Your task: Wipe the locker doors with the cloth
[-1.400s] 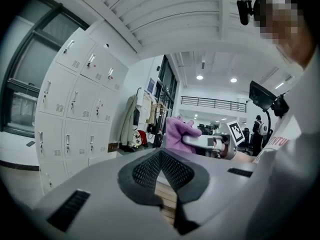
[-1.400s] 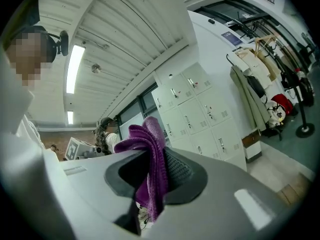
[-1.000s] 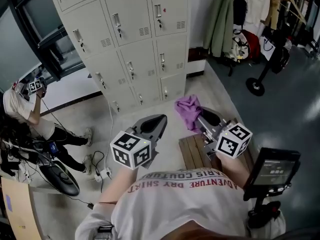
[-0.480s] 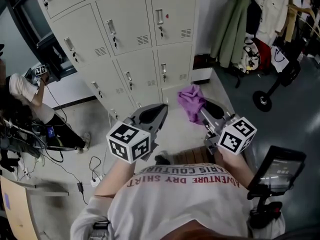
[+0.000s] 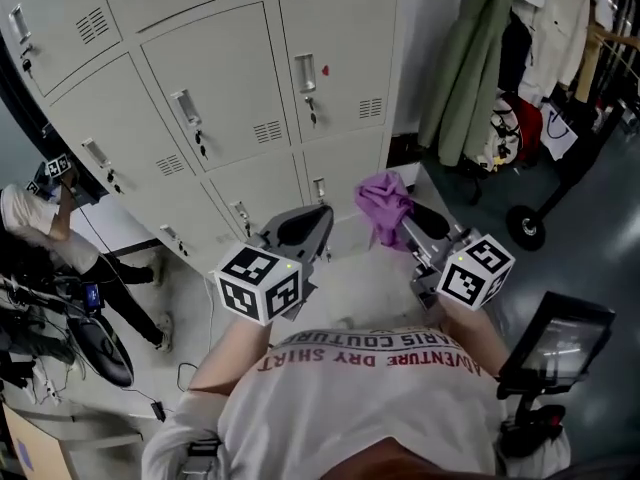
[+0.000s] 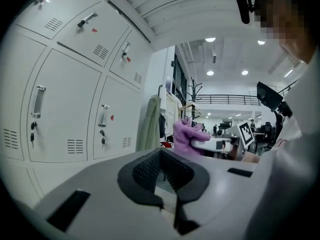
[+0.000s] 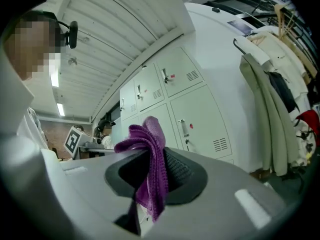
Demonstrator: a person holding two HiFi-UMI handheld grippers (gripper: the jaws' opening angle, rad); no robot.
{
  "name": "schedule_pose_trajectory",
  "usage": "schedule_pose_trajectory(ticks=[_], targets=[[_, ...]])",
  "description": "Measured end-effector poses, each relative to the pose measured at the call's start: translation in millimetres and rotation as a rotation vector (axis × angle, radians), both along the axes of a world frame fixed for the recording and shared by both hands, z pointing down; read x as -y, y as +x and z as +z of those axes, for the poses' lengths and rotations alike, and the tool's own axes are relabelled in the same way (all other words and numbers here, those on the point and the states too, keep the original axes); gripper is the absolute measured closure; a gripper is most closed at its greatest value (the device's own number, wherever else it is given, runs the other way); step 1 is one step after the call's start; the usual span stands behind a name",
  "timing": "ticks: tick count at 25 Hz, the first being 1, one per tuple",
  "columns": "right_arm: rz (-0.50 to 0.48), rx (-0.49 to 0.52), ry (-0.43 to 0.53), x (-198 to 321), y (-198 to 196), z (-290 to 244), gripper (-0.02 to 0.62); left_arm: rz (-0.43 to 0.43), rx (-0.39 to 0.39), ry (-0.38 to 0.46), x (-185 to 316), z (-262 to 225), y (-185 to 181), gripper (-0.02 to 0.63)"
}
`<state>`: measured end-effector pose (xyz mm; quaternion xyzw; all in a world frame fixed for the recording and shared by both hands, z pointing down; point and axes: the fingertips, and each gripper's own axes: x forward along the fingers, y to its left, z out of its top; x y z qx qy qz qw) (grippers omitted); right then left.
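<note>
Beige locker doors point(image 5: 240, 78) with handles and vents fill the upper left of the head view and also show in the left gripper view point(image 6: 65, 109) and the right gripper view point(image 7: 200, 114). A purple cloth point(image 5: 380, 200) is bunched at the tip of my right gripper point(image 5: 400, 218), which is shut on it. In the right gripper view the cloth point(image 7: 150, 139) hangs between the dark pads of that gripper point(image 7: 155, 156). My left gripper point(image 5: 310, 223) is beside it, shut and holding nothing point(image 6: 162, 156). Both tips are short of the lockers, apart from the doors. From the left gripper view the cloth point(image 6: 187, 136) shows at centre right.
Coats point(image 5: 470, 58) hang on a rack right of the lockers. A wheeled stand point(image 5: 527, 226) is on the floor at right and a small screen point(image 5: 555, 343) at lower right. A person point(image 5: 30, 218) crouches at far left among cables.
The lockers have come closer and now fill more of the head view. Both grippers point at the lower doors from nearer. The cloth stays clamped in the right gripper.
</note>
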<state>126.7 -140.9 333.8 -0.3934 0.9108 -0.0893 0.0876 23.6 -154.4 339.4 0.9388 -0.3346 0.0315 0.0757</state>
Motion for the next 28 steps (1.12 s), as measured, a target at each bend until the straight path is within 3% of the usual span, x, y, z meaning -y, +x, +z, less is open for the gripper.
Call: schedule_pose_trajectory(ticks=[5, 9, 17, 28], targets=[[-0.029, 0.008, -0.003, 117, -16, -17, 0.525, -0.056, 0.031, 0.005, 115, -12, -22, 0.604], [-0.065, 0.045, 0.0, 173, -33, -31, 0.525, -0.065, 0.007, -0.015, 171, -20, -32, 0.604], [-0.108, 0.048, 0.034, 203, -41, -49, 0.525, -0.001, -0.012, 0.015, 192, -36, -29, 0.604], [-0.117, 0.068, 0.046, 223, -51, -58, 0.525, -0.096, -0.048, 0.036, 197, -49, -56, 0.604]])
